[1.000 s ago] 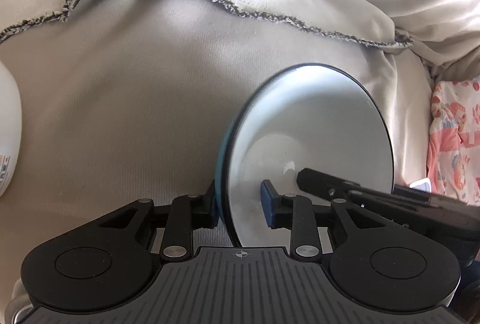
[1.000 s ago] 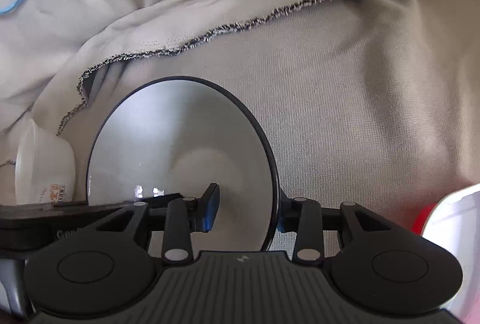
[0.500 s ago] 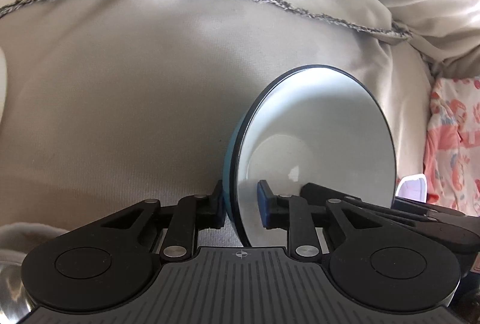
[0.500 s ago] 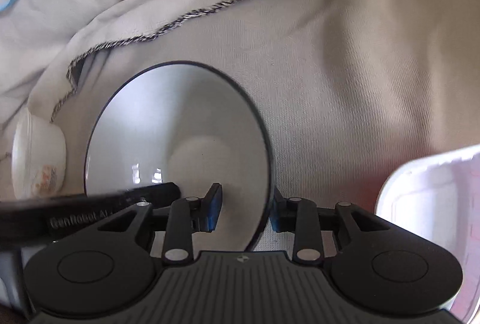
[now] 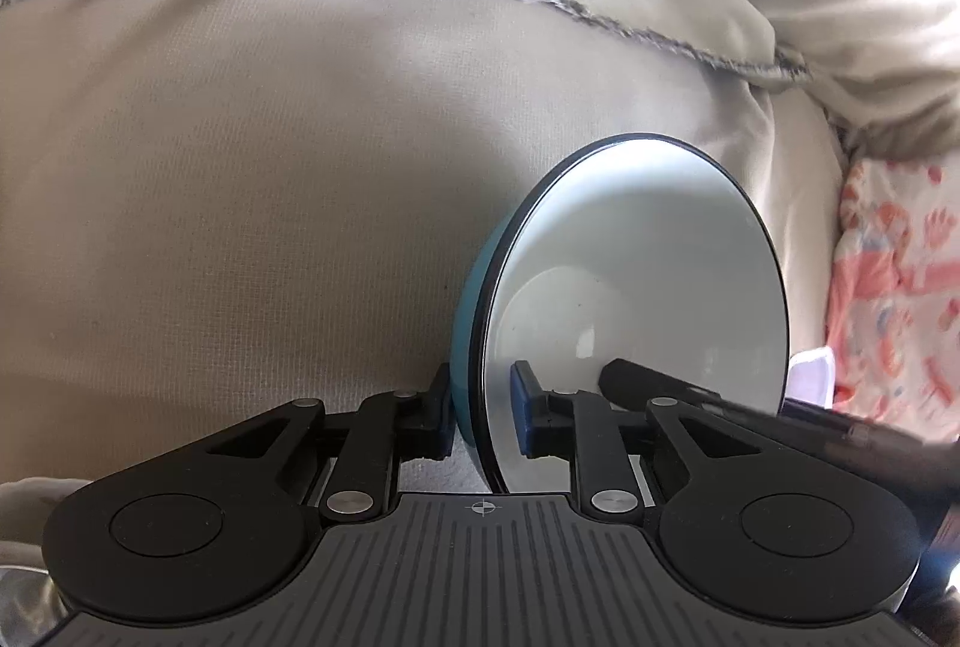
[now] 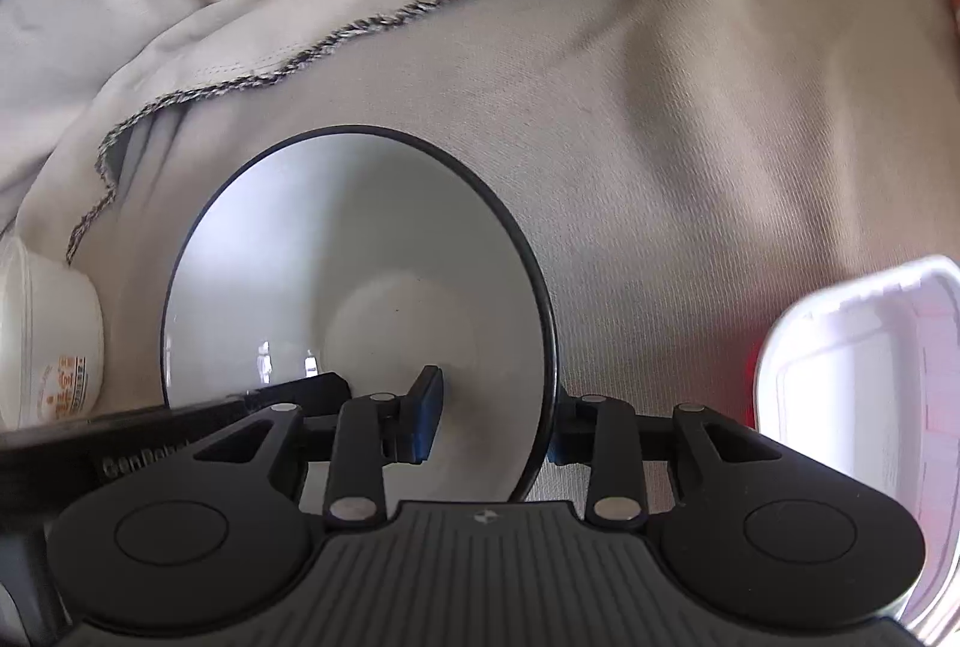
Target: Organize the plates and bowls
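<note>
The beige cloth (image 5: pixel 252 203), with its frayed dark hem, is spread over whatever lies below, so the surface under it cannot be made out. Above the cloth a bowl (image 6: pixel 360 299), teal outside and pale grey inside with a dark rim, is held tilted on edge; it is the landmark here. It is gripped from two opposite sides, presumably so that it can be carried steadily to a stack. In the right wrist view a white square container (image 6: pixel 864 407) is seen to the right of the bowl, cut off by the frame, and a small white cup (image 6: pixel 48 341) with orange print to its left, half out of view; the print is too blurred to read. A pink patterned fabric (image 5: pixel 900 299) lies beyond the bowl in the left wrist view. The left claw (image 5: pixel 483 410) is clamped on the bowl's rim, one finger outside, one inside. The right claw (image 6: pixel 495 416) is likewise clamped on the rim.
</note>
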The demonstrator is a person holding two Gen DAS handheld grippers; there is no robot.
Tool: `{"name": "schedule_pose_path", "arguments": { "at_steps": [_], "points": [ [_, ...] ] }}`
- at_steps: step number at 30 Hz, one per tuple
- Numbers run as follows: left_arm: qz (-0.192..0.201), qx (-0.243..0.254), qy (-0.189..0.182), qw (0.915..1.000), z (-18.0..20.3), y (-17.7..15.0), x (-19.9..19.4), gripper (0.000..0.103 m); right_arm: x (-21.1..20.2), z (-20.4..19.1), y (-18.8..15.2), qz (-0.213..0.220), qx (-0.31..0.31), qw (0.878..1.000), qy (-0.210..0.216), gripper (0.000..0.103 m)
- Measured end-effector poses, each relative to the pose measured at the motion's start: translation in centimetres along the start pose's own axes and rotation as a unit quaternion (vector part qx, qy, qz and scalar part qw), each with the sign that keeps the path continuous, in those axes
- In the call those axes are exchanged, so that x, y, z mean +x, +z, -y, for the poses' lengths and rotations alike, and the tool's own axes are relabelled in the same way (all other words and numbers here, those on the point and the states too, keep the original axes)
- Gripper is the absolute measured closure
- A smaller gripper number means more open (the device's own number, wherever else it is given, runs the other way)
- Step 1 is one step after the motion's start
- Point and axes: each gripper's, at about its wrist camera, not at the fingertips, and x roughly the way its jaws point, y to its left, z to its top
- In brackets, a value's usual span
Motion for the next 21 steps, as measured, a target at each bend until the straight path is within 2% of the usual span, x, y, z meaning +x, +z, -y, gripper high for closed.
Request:
{"name": "schedule_pose_path", "arguments": {
  "at_steps": [2,5,8,11,13,15,18,21],
  "points": [
    [0.002,-0.016,-0.014,0.9998,-0.6,0.4,-0.2,0.081,-0.4,-0.2,0.0,0.018,-0.011,1.0,-0.004,0.076],
    [0.052,0.041,0.02,0.9976,0.8,-0.3,-2.8,0.08,-1.2,-0.3,0.2,0.029,-0.018,0.999,0.029,0.078],
    [0.088,0.061,0.011,0.9941,1.6,-1.6,-6.7,0.075,-3.2,-0.7,-0.2,0.047,-0.014,0.997,0.059,0.078],
    [0.12,0.111,0.027,0.9862,3.2,-3.7,-9.8,0.074,-6.0,-1.5,-1.6,0.078,-0.035,0.994,0.07,0.078],
    [0.122,0.129,0.03,0.9837,4.2,-5.3,-11.3,0.072,-7.8,-1.8,-2.5,0.086,-0.049,0.993,0.065,0.078],
    [0.116,0.127,0.023,0.9848,4.5,-7.0,-12.3,0.071,-9.4,-1.6,-3.7,0.084,-0.056,0.992,0.069,0.078],
    [0.082,0.106,0.007,0.991,4.5,-10.0,-12.4,0.071,-10.9,-1.1,-6.1,0.066,-0.05,0.995,0.064,0.078],
    [0.053,0.115,0.021,0.9917,4.7,-13.1,-11.2,0.071,-11.8,-1.1,-9.4,0.053,-0.055,0.996,0.041,0.078]
  ]
}}
